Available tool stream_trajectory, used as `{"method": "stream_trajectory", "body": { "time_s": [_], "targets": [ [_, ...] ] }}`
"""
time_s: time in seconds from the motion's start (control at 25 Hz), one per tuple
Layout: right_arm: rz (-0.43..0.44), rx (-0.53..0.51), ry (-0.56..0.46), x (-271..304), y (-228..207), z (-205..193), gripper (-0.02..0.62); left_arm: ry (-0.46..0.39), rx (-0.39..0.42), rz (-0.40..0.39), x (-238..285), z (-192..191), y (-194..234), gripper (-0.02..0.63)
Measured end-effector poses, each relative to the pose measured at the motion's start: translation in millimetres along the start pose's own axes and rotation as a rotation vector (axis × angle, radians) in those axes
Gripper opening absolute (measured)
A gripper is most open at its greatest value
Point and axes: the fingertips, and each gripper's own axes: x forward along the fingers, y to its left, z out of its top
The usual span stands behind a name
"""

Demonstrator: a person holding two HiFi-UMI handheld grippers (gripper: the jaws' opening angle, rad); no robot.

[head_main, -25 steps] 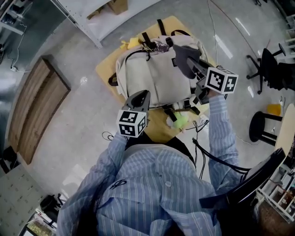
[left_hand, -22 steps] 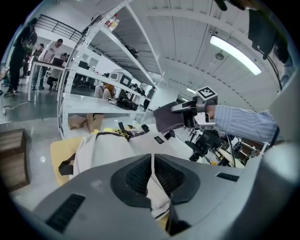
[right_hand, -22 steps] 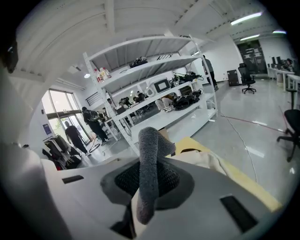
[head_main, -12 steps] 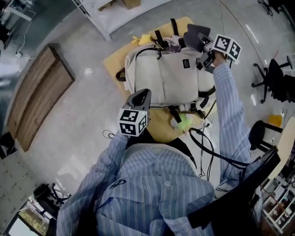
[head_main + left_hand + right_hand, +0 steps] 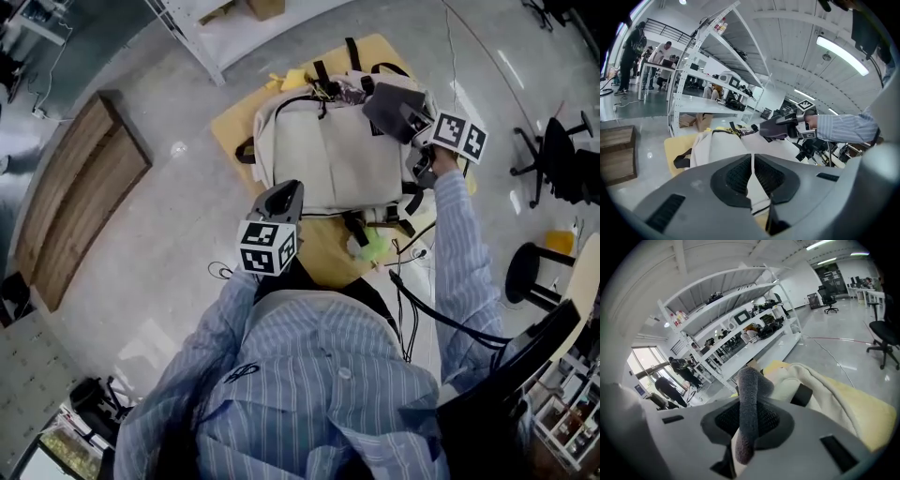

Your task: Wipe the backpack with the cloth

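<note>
A beige backpack [image 5: 323,159] lies flat on a small yellow table [image 5: 234,127]. My right gripper [image 5: 410,114] is shut on a dark grey cloth [image 5: 392,103], which rests on the backpack's top right corner near the black straps. In the right gripper view the cloth [image 5: 749,404] stands pinched between the jaws, with the backpack [image 5: 820,383] beyond. My left gripper [image 5: 286,195] is shut on nothing and hovers at the backpack's near edge. The left gripper view shows the backpack [image 5: 717,143] ahead and the cloth [image 5: 774,129] at its far right.
A yellow-green object [image 5: 370,246] and black cables [image 5: 412,281] lie at the table's near right. Office chairs [image 5: 553,150] and a stool [image 5: 530,262] stand to the right. A wooden board [image 5: 75,206] lies on the floor at left, with white shelving [image 5: 216,37] behind.
My right gripper carried the cloth up the backpack toward its far right corner, then drew back a little toward me. The left gripper stayed put.
</note>
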Motion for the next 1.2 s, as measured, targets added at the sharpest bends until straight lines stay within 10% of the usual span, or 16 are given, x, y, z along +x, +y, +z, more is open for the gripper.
{"method": "stream_trajectory", "body": {
  "time_s": [0.36, 0.84, 1.2],
  "targets": [
    [-0.017, -0.029, 0.034, -72.5, 0.9, -83.0, 0.054, 0.032, 0.052, -0.080, 7.1, -5.2, -28.8, 0.021],
    [-0.085, 0.209, 0.005, -157.0, -16.7, -199.7, 0.054, 0.084, 0.111, -0.192, 17.1, -18.6, -66.5, 0.021],
    [-0.056, 0.169, -0.015, -177.6, -4.6, -186.2, 0.054, 0.103, 0.133, -0.245, 28.9, -22.0, -83.1, 0.021]
  ]
}}
